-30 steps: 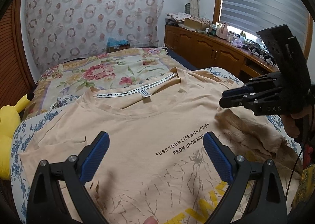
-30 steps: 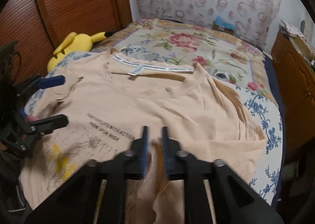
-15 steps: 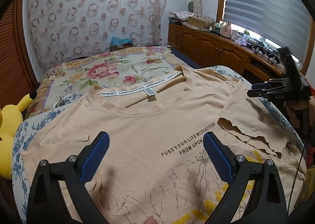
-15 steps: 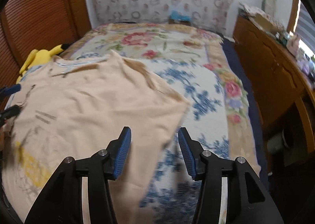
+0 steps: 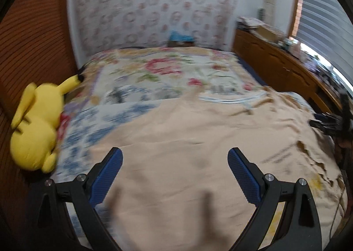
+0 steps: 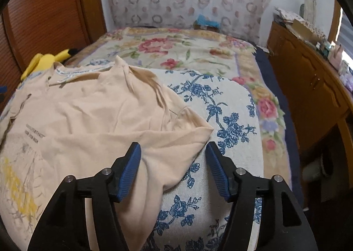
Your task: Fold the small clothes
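**Peach T-shirt spread on the bed, both grippers released above it**

A peach T-shirt (image 6: 92,123) is seen lying on the near part of a bed (image 6: 231,100), over a white cover printed with blue flowers (image 6: 222,118). Farther up the bed a floral quilt (image 6: 176,52) in red, pink and green is spread toward the head end. The shirt's neckline, with its white printed band, is turned toward the head of the bed. In the right wrist view, black lettering and a yellow and grey print are visible on the shirt's front, toward the left edge of the frame. One sleeve is folded in over the body of the shirt, its pointed corner lying near the right side of the bed.

The right gripper (image 6: 173,169) is held with its jaws apart; nothing is grasped between the blue pads, and the folded sleeve edge lies just beyond and between them. The left gripper (image 5: 175,173) is likewise spread wide, with only the shirt's fabric seen below it; that view is blurred, so fine detail of the cloth cannot be made out. Whether either gripper touches the cloth cannot be told.

A yellow plush toy (image 5: 36,127) rests at the left edge of the bed against a wooden panel. A wooden dresser (image 6: 308,78) with clutter on top stands along the right side.
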{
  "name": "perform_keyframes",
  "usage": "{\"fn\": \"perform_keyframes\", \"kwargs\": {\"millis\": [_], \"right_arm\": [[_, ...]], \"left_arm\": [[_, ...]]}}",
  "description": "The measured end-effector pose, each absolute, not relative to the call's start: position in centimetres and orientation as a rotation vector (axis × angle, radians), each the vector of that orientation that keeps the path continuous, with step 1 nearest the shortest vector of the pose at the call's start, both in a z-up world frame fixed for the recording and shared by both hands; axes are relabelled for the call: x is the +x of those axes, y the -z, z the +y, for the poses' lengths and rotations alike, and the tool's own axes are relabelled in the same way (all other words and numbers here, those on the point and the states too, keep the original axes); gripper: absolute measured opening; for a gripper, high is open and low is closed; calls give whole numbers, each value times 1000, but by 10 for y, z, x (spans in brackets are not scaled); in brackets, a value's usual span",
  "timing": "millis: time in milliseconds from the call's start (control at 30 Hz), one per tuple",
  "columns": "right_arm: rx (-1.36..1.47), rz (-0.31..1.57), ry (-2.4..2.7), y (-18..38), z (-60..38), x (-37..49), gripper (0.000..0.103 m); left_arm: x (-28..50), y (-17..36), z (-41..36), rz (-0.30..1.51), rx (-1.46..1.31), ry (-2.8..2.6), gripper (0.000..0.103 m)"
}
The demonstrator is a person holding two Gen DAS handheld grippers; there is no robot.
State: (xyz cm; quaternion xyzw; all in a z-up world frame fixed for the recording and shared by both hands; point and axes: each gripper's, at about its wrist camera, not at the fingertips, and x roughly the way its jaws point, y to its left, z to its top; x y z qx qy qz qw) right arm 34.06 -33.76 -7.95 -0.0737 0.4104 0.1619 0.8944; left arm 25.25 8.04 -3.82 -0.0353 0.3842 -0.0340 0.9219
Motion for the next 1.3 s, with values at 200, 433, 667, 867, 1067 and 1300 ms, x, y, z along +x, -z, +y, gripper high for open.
{"fn": "perform_keyframes", "kwargs": {"millis": [200,433,667,867,1067,1300], "right_arm": [[-160,855,-343,81,-337,341,66],[-161,854,-343,81,-338,341,66],[-161,854,-343,81,-337,341,66],[-161,854,-344,81,-338,341,66],[-160,854,-344,81,-338,341,66],[-161,853,-344,81,-338,341,66]], "left_arm": [[262,56,134,847,-113,-39,81],[281,80,156,914,-168,-52,59],[288,89,157,915,-115,-93,59],[287,91,160,873,-105,-94,62],[287,92,163,873,-105,-84,62],[287,88,157,868,-98,-41,31]]}}
